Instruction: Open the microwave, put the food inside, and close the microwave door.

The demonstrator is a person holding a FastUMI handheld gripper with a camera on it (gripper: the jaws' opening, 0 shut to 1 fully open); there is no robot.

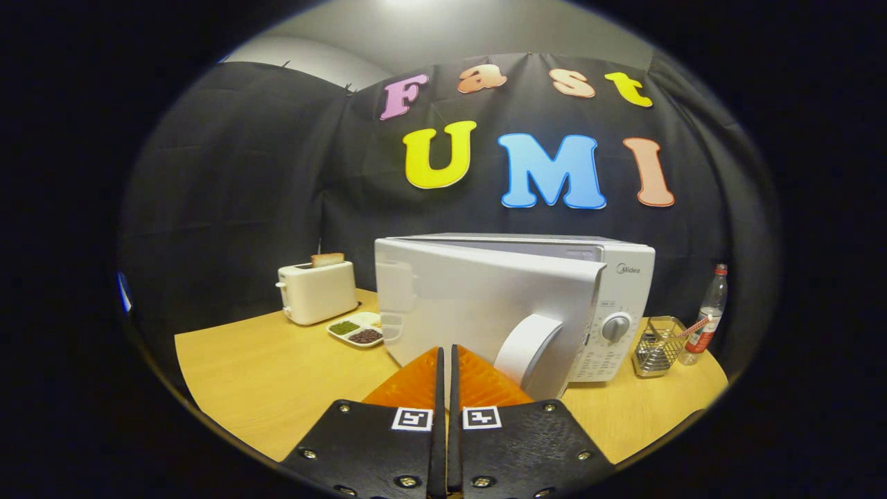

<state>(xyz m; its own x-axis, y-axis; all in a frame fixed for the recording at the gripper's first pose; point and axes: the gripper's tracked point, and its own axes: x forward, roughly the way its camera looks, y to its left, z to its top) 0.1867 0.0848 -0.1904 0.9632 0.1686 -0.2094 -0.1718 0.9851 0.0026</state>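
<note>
A white microwave [624, 277] stands on the wooden table [263, 374]. Its door [471, 305] is swung partly away from the body, hinged on the left, with the curved handle [528, 346] on its free right edge. My gripper [445, 352] is shut with nothing between its fingers, and the tips sit right at the lower face of the door, just left of the handle. I cannot tell whether they touch it. A white divided dish of food [357, 329], with green and dark portions, lies on the table left of the door.
A white toaster [317, 291] with a slice of bread in it stands at the back left. Right of the microwave are a wire basket [658, 344] and a plastic bottle [708, 312]. The control panel with a dial [615, 327] faces me.
</note>
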